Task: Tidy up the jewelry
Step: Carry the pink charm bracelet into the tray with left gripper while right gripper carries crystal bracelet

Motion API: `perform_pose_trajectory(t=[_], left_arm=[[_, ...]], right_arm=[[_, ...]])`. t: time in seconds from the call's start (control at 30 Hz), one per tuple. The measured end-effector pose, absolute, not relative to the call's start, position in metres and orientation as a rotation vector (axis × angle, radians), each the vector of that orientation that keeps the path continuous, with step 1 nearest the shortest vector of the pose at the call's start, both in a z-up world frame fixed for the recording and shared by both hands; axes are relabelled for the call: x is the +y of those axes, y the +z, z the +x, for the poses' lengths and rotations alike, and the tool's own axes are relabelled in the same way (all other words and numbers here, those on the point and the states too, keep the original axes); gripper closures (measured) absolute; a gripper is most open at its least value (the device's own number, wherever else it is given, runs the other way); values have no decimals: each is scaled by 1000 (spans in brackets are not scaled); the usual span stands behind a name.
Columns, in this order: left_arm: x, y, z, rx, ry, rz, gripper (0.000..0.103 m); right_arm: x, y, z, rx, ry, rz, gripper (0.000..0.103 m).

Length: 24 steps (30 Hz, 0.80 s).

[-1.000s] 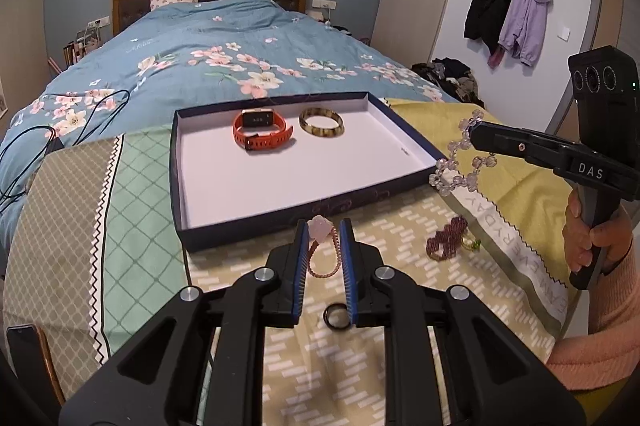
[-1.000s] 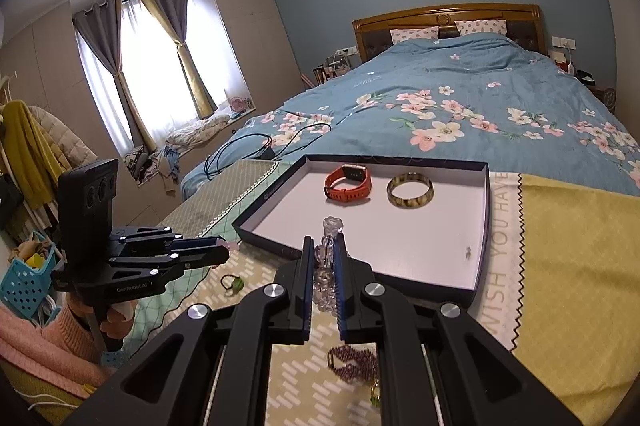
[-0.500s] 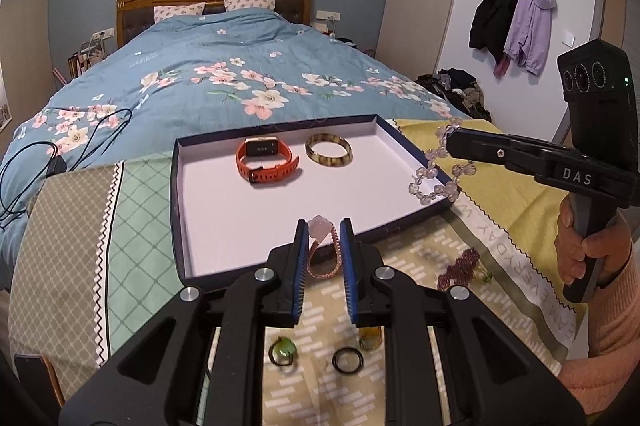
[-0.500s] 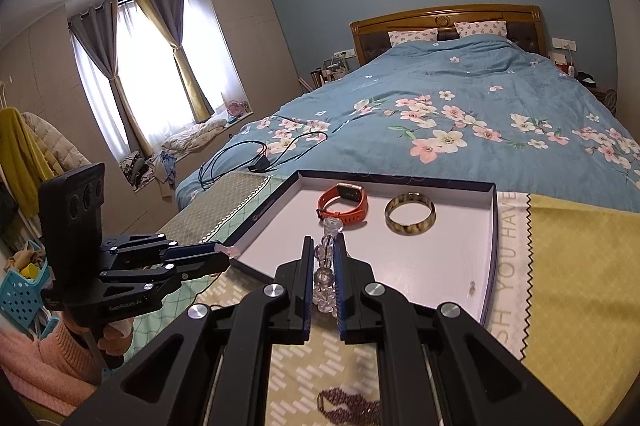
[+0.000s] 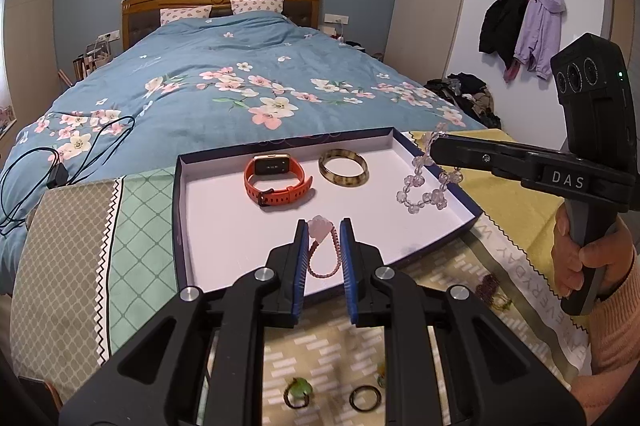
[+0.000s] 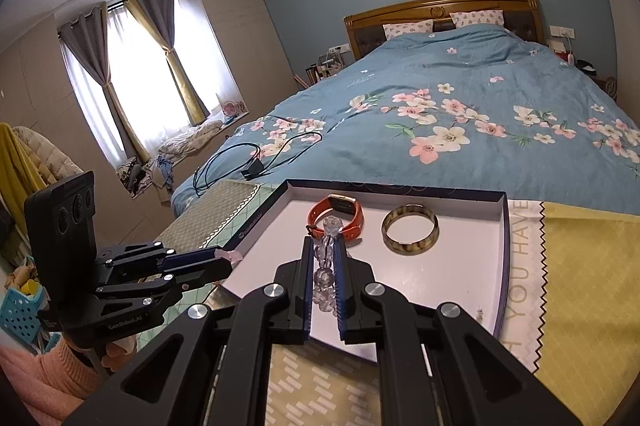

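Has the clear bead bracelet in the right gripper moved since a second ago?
Yes. The clear bead bracelet was outside the tray's right wall; it now hangs over the white floor inside, near the amber bangle.

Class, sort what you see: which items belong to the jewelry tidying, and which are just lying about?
Job:
tray
orange watch
bangle
clear bead bracelet in right tool
pink bracelet in left tool
loose rings

Lying about:
black cable
hung coats
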<state>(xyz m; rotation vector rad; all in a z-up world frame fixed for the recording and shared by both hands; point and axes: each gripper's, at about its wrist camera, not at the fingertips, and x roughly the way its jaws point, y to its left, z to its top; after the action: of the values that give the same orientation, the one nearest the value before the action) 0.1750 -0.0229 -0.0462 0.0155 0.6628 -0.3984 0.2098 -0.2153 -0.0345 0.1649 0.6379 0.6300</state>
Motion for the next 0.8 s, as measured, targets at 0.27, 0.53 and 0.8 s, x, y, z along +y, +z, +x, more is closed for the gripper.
perform_pose_trajectory(t=[0.27, 0.53, 0.8], left_arm=[[-23, -52, 196, 681, -383, 17, 87], [-18, -62, 220, 728, -370, -7, 87], [-19, -71, 239, 773, -364, -18, 87]], right_arm=[[-212, -42, 230, 665, 621, 189, 95], [-204, -50, 246, 701, 617, 213, 95], [-200, -57, 261, 730, 623, 255, 95]])
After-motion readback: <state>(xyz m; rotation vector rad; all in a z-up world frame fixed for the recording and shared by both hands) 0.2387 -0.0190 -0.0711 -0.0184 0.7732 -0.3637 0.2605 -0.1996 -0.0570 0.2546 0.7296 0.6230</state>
